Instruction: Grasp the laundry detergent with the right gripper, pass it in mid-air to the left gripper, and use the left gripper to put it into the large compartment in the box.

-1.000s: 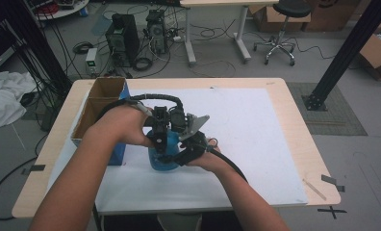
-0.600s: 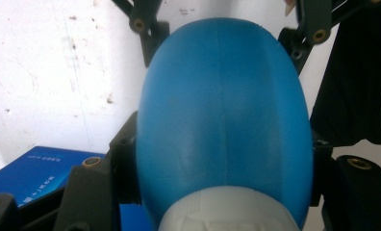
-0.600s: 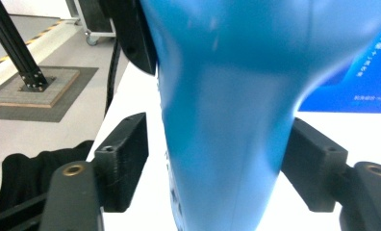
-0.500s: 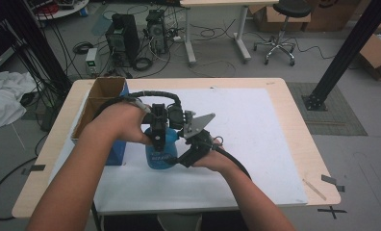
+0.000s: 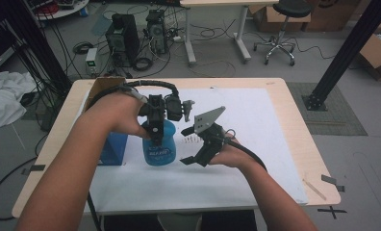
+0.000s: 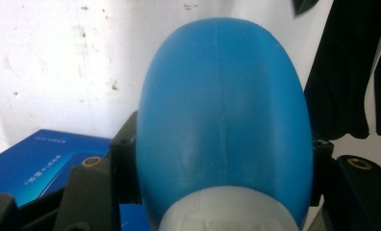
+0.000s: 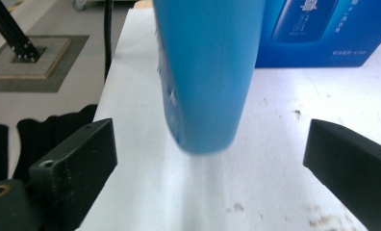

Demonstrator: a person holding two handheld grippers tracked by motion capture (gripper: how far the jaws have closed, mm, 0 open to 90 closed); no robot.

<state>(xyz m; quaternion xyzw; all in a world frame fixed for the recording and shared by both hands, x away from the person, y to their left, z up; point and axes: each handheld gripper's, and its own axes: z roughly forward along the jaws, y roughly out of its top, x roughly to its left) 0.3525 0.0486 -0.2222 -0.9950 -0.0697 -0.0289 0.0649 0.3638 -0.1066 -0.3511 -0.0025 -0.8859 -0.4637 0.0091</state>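
A blue plastic bottle (image 5: 160,146) stands on the white sheet (image 5: 256,125) at the middle of the table. My left gripper (image 5: 155,126) comes down on it from above and is shut on its upper part. In the left gripper view the bottle's blue body (image 6: 222,115) is pinched between the jaws of the left gripper (image 6: 222,159). My right gripper (image 5: 187,146) is just right of the bottle, open and apart from it. In the right gripper view the bottle (image 7: 205,72) stands ahead of the wide-spread jaws of the right gripper (image 7: 210,147).
A blue carton (image 5: 112,148) lies left of the bottle, also seen as the blue carton (image 7: 318,29) behind it. An open cardboard box (image 5: 103,86) sits at the table's far left. Black cables (image 5: 145,85) trail from the grippers. The sheet's right half is bare.
My right gripper, which was close against the bottle, has drawn back to the right and stands open. The left gripper stays on the bottle.
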